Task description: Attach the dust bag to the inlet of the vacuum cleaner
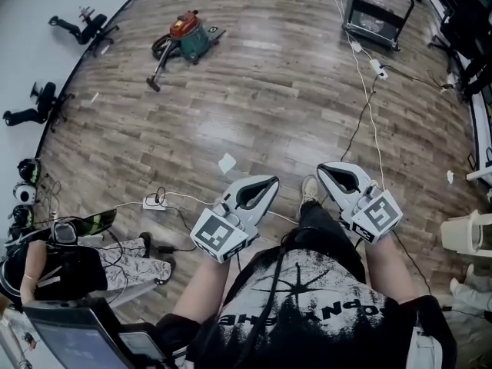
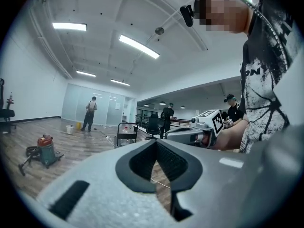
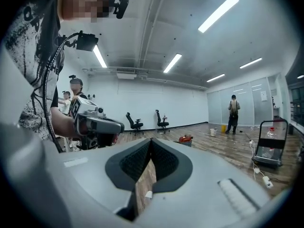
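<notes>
The vacuum cleaner (image 1: 187, 37), a green drum with a red top, stands far off on the wood floor with its hose and wand (image 1: 157, 71) lying beside it. It also shows small in the left gripper view (image 2: 45, 151) and the right gripper view (image 3: 185, 139). My left gripper (image 1: 272, 181) and right gripper (image 1: 322, 169) are held side by side in front of my body, both shut and holding nothing. A small white flat piece (image 1: 227, 162) lies on the floor just ahead of the left gripper; I cannot tell what it is.
A black cart (image 1: 377, 14) stands at the far right, with a white cable and power strip (image 1: 377, 69) trailing from it. Another power strip (image 1: 155, 203) lies near left. Office chairs (image 1: 84, 28) line the left wall. A person sits at lower left (image 1: 46, 267). Other people stand far off (image 2: 89, 113).
</notes>
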{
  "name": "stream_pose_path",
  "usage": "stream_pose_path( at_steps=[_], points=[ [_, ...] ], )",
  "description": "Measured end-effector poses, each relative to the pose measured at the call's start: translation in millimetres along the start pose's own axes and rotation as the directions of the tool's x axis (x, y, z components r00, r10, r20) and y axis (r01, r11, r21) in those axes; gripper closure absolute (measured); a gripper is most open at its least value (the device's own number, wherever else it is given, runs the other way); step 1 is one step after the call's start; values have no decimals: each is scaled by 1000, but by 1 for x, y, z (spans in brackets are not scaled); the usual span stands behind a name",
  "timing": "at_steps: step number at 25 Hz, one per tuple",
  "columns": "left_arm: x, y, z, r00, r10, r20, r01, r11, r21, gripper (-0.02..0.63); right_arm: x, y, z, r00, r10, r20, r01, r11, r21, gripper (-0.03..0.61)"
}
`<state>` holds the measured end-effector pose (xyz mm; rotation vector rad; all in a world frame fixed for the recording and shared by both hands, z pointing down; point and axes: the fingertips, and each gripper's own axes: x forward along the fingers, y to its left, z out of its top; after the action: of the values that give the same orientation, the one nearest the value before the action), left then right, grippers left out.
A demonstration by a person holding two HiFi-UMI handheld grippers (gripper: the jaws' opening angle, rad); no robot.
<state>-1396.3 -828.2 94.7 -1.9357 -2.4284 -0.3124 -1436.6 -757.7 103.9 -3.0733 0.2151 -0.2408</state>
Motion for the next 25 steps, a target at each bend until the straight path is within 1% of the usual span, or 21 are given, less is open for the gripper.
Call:
stream_pose_path(
  at_steps=[5,10,12,15,18,20,22,24,25],
  points=[
    [36,31,7,1000,18,-1,-18,1000,15,615,23,-43,-4,1000,24,7,-24,1000,2,571],
    [94,70,30,999,13,39,-15,998,57,615,47,-105,0,998,55,3,-55,998,-1,571],
    [116,86,38,999,23,36,-25,999,47,615,57,-130,4,997,73,-2,-73,997,-3,571],
    [152,111,41,1000,29,-11,-28,999,16,615,69,-171,14,996,90,-4,-90,996,-16,571],
    [191,126,56,1000,19,4,-19,999,33,615,76,-208,19,995,101,-16,-102,994,-28,571],
    [215,137,67,999,10,42,-13,999,49,615,81,-231,20,994,112,-21,-112,993,-33,571],
    [235,148,74,998,12,62,-15,998,63,615,85,-252,21,992,122,-23,-123,992,-39,571],
    [250,159,77,998,30,56,-33,997,66,615,88,-270,21,991,132,-23,-133,990,-42,571],
    [254,166,76,998,47,35,-49,997,59,615,91,-278,22,990,137,-23,-138,989,-43,571]
  ],
)
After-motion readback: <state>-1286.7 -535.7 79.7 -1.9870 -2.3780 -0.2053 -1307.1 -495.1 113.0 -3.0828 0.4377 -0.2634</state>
